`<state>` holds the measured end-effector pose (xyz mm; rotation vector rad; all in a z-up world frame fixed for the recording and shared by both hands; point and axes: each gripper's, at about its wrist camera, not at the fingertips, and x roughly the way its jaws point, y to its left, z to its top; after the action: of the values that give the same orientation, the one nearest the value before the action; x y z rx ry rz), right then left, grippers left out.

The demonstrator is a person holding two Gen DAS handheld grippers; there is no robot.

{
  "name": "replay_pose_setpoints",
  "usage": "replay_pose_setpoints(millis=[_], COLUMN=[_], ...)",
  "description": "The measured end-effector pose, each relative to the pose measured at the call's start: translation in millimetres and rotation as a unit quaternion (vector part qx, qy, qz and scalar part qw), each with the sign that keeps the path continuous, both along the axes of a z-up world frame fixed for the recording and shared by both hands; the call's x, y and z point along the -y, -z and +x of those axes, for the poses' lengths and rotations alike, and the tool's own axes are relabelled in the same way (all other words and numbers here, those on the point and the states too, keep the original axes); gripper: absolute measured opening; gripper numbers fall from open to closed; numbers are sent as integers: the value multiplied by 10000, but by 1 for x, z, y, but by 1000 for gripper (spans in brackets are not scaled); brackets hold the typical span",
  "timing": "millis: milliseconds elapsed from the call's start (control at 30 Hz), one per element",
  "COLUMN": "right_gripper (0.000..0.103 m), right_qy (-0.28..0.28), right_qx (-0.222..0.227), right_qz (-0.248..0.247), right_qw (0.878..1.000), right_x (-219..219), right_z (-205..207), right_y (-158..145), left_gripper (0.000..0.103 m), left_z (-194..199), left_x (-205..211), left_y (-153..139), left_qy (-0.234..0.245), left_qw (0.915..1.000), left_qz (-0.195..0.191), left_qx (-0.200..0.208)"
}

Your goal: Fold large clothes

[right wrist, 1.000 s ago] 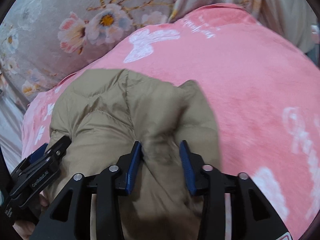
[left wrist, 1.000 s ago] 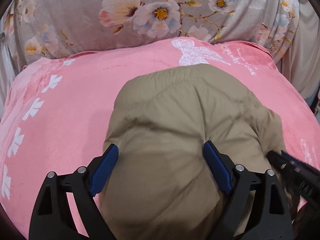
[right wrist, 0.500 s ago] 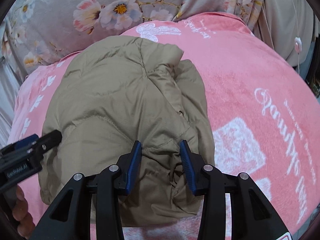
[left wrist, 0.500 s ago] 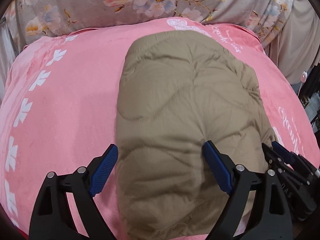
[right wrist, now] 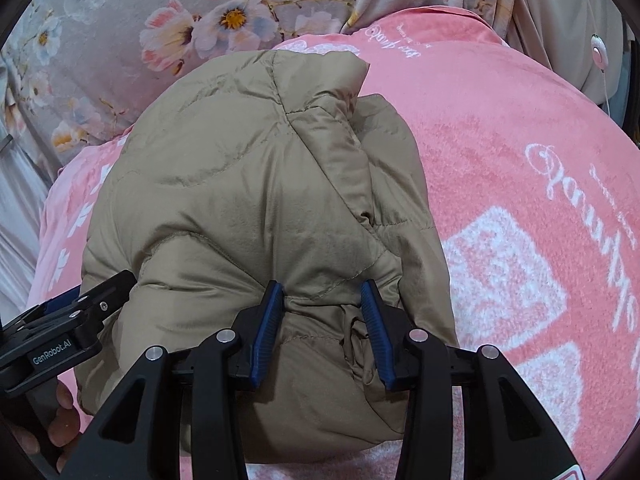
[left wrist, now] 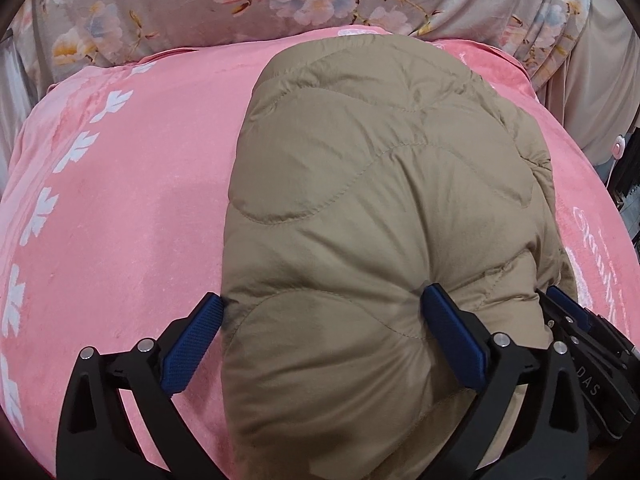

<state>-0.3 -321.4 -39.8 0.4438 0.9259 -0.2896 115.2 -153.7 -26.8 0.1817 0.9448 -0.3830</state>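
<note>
A tan quilted puffer jacket (left wrist: 380,200) lies folded in a thick bundle on a pink blanket (left wrist: 120,220). My left gripper (left wrist: 324,328) straddles the bundle's near left end with its jaws wide, the blue pads pressing both sides of the puffy fabric. My right gripper (right wrist: 324,312) is clamped on a bunched fold at the jacket's (right wrist: 248,200) near right end. The right gripper also shows at the right edge of the left wrist view (left wrist: 580,332), and the left gripper at the left edge of the right wrist view (right wrist: 80,308).
The pink blanket (right wrist: 520,200) with white leaf and script prints covers the bed. A grey floral sheet (left wrist: 280,0) rises behind it. A beige curtain and a cord switch (right wrist: 598,54) hang at the far right.
Both grippers have drawn back toward me with the jacket's near end, so more of the folded bundle shows stretched out ahead. Both grips are unchanged.
</note>
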Motion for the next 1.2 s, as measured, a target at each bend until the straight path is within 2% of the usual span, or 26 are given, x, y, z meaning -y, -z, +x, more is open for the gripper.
replay_pose_setpoints(millis=[833, 900, 1000, 1067, 1133, 1200], right_gripper=[41, 41, 47, 71, 77, 79], right_qy=[37, 43, 99, 276, 537, 686], right_qx=[107, 103, 178, 483, 620, 600], right_qz=[-98, -60, 282, 374, 299, 461], right_qw=[9999, 9999, 9994, 9978, 9962, 9948], right_x=[-4, -3, 9, 25, 44, 62], right_z=[0, -1, -10, -20, -26, -25], right_y=[6, 3, -17, -34, -44, -43], left_gripper=[98, 98, 98, 98, 98, 98], left_z=[-4, -3, 8, 18, 28, 43], left_x=[7, 3, -19, -40, -58, -72], left_y=[7, 7, 0, -7, -13, -15], left_qy=[-3, 15, 148, 136, 7, -110], left_qw=[9995, 9997, 9975, 9918, 9876, 9831], left_qz=[110, -24, -620, -1123, -1423, -1637], left_qx=[296, 250, -303, -587, -657, -818])
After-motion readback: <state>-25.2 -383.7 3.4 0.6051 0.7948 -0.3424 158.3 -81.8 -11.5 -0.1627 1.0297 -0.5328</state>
